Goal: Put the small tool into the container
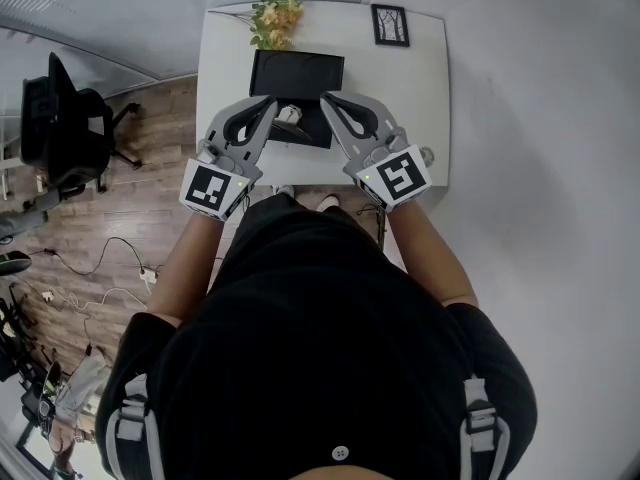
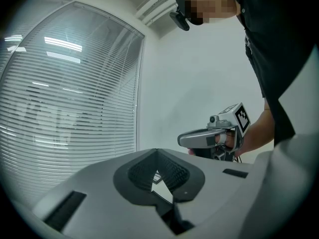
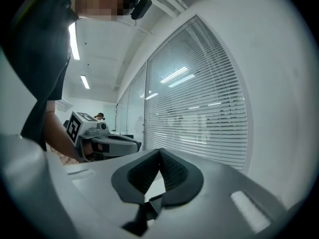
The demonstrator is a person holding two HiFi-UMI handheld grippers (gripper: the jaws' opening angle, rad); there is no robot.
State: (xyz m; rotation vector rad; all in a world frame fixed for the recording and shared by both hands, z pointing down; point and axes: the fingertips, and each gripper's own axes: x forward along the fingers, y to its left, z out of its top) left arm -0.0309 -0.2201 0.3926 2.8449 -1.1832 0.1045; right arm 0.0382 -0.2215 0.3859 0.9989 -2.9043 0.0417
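Observation:
In the head view a black rectangular container (image 1: pixel 298 71) lies on the white table (image 1: pixel 420 78). A small pale object (image 1: pixel 289 115), too small to tell apart, rests at the container's near edge, between my two grippers. My left gripper (image 1: pixel 267 102) hovers just left of it and my right gripper (image 1: pixel 328 99) just right of it; both are shut and hold nothing. Both gripper views point upward at blinds and walls. In the left gripper view the jaw tips (image 2: pixel 157 152) meet, with the right gripper (image 2: pixel 212 137) beyond. In the right gripper view the tips (image 3: pixel 159 151) meet, with the left gripper (image 3: pixel 107 142) beyond.
A bunch of yellow flowers (image 1: pixel 275 18) and a small framed picture (image 1: pixel 390 25) stand at the table's far edge. A black office chair (image 1: pixel 65 118) is on the wooden floor to the left, with cables (image 1: pixel 120 268) nearby. A white wall runs along the right.

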